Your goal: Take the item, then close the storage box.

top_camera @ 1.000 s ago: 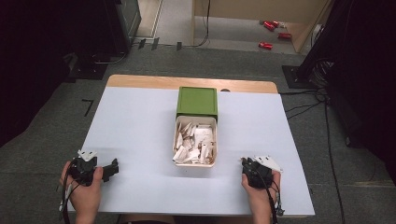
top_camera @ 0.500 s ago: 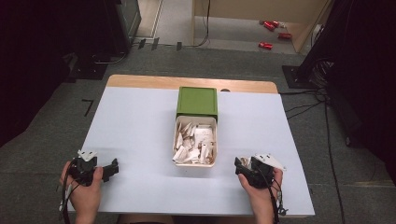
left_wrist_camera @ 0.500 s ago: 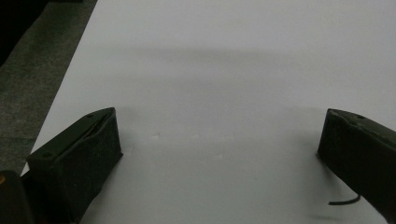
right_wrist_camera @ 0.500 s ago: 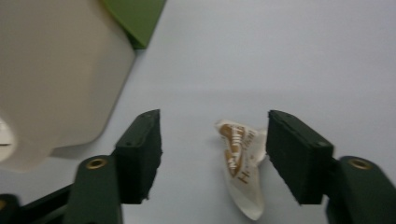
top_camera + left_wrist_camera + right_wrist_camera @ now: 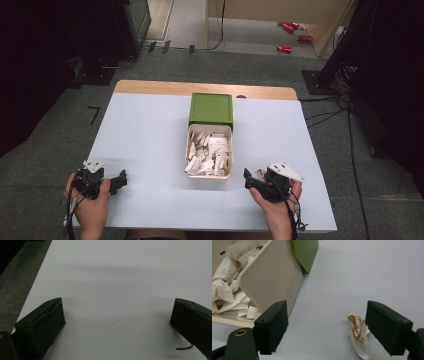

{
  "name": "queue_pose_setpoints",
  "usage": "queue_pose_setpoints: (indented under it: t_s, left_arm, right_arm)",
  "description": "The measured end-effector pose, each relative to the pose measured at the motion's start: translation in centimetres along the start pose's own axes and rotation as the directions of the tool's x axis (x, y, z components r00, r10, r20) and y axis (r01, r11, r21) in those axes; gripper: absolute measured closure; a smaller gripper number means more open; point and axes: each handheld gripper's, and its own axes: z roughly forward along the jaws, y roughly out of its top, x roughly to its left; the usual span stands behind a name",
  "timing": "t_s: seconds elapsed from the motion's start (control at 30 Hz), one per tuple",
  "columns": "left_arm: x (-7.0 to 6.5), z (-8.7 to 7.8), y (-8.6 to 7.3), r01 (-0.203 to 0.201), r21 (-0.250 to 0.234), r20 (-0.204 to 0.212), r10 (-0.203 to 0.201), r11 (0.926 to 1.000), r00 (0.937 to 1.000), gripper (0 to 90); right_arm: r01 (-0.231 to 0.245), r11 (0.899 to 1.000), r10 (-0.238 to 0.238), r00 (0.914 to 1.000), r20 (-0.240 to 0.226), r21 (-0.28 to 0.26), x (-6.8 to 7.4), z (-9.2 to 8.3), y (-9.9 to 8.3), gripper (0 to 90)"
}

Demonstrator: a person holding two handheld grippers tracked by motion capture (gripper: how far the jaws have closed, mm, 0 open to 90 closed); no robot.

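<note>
- Right hand (image 5: pixel 277 202) at the near right edge of the table (image 5: pixel 150 140); forearm enters from the near side, wrist roughly level, grey three-cornered plate on top.
- Right gripper (image 5: pixel 325 327) points left, toward the near right corner of the cream tray (image 5: pixel 232 172). Its jaws have just been opening — now spread wide, released, with nothing pressed between them.
- Paper sachet (image 5: pixel 359 333) lies flat on the table between the right jaws, close to the right-hand one, clear of both pads as far as the right gripper view shows. White wrapper, brown print; lettering is partly legible as "H…" but cannot be read in full.
- In the high view the sachet (image 5: pixel 260 174) shows as a small pale scrap just by the right gripper's tips, just right of the tray.
- Tray holds a heap of similar white-and-brown sachets (image 5: pixel 207 152); print on one reads something like "…oogle", not certain.
- Green box (image 5: pixel 211 107) butts against the tray's far end.
- Left hand (image 5: pixel 90 195) at the near left edge, gripper pointing right, well apart from the tray.
- Left gripper (image 5: pixel 117 315) — jaws wide apart, released, bare tabletop between them.
</note>
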Motion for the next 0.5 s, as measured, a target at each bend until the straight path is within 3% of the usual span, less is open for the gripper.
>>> queue_pose_setpoints:
  t_s: [0.5]
  left_arm:
    - [0.0, 0.0, 0.0, 0.0, -0.001, 0.0, 0.0, 1.0, 1.0, 0.0]
  right_arm:
    - [0.031, 0.999, -0.032, 0.9994, -0.012, -0.033, 2.7, -0.7, 1.4, 23.3]
